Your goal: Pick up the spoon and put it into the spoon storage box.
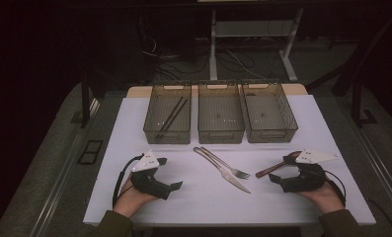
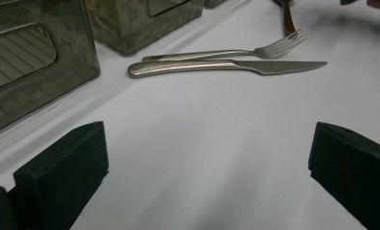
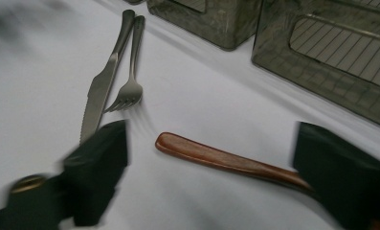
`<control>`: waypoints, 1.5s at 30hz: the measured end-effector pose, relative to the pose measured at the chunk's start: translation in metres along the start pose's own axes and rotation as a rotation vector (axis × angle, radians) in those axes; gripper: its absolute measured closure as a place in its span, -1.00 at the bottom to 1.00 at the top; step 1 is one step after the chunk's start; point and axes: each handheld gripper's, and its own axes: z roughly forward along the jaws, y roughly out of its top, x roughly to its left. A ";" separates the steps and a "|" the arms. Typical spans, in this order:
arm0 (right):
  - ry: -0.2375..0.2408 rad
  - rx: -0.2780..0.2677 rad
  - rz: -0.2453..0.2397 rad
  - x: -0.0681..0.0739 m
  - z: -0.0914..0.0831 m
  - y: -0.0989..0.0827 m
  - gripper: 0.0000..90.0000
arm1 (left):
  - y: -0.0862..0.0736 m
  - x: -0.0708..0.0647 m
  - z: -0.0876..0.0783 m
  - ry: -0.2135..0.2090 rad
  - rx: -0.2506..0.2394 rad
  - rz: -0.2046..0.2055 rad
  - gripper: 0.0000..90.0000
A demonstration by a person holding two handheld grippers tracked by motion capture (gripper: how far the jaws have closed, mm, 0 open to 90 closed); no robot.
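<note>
So the right claw [image 3: 209, 167] is open around the wooden spoon [image 3: 226, 160], just right of the fork [image 3: 130, 72]. Looks light, stiff, slick; I'd grab mid-handle. Left claw [image 2: 206, 167] open, empty.

High view overhead, facing forward-down; both gripper views low, close, sharing knife [image 2: 226, 67] and fork [image 3: 128, 91].

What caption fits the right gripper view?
Open fingers straddle a wooden handle beside a knife and fork.
</note>
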 end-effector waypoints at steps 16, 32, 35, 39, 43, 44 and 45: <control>-0.103 0.094 0.105 -0.055 0.011 0.021 0.67 | -0.003 -0.001 0.006 -0.013 0.033 0.017 -1.00; -0.188 0.215 0.148 -0.093 0.027 0.019 0.98 | -0.003 -0.003 0.006 -0.027 0.021 0.020 -1.00; -0.197 0.233 0.143 -0.093 0.030 0.017 0.98 | -0.004 -0.003 0.005 -0.029 0.022 0.022 -1.00; -0.205 0.254 0.131 -0.092 0.032 0.017 0.98 | -0.004 -0.002 0.006 -0.032 0.023 0.024 -1.00; -0.208 0.267 0.123 -0.091 0.032 0.016 0.98 | -0.004 -0.002 0.006 -0.034 0.022 0.021 -1.00; -0.207 0.272 0.124 -0.091 0.031 0.016 0.98 | -0.004 -0.002 0.006 -0.034 0.023 0.021 -1.00; -0.207 0.272 0.124 -0.091 0.031 0.016 0.98 | -0.005 -0.002 0.006 -0.035 0.023 0.018 -1.00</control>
